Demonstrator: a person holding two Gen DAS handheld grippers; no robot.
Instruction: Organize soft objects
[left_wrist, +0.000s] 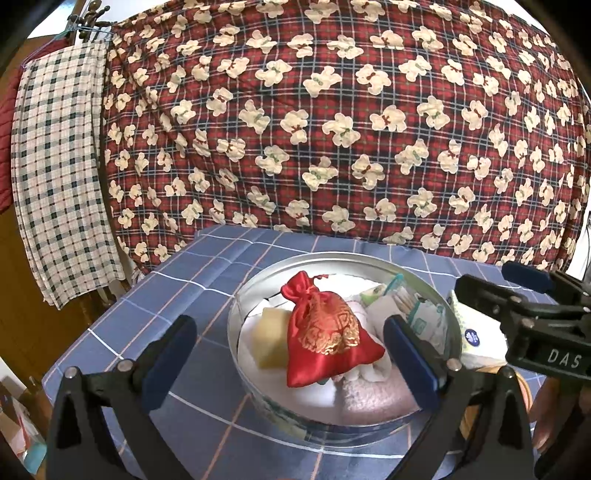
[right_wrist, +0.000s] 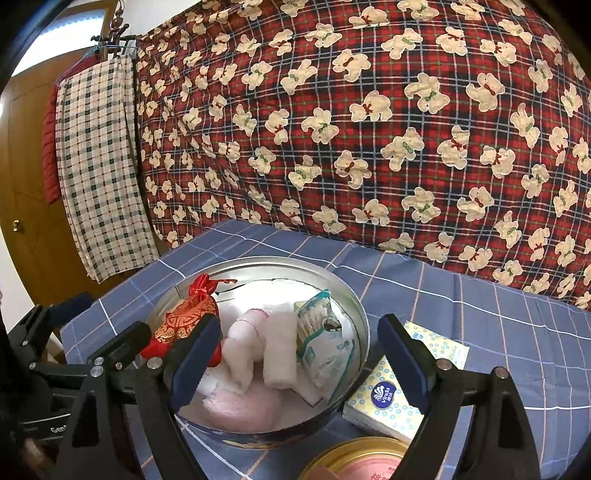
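Observation:
A round metal tin (left_wrist: 295, 258) stands on the blue checked cloth. In it lie a red satin pouch (left_wrist: 325, 332) with gold embroidery, a yellow sponge (left_wrist: 271, 341), a pink towel (left_wrist: 376, 400) and a cotton swab pack (left_wrist: 419, 314). My left gripper (left_wrist: 291, 358) is open at the tin's near rim, its fingers apart on either side of the pouch without touching it. In the right wrist view the tin (right_wrist: 258, 263) also shows rolled white cloths (right_wrist: 243, 350). My right gripper (right_wrist: 301, 362) hangs open over the tin's right edge, holding nothing. A Vinda tissue pack (right_wrist: 384, 398) lies beside the tin.
A second small tissue pack (right_wrist: 439, 343) lies behind the first. A gold tin lid (right_wrist: 362, 461) sits at the near edge. A red plaid quilt (right_wrist: 369, 129) with a bear print fills the back. A checked cloth (left_wrist: 59, 166) hangs at the left.

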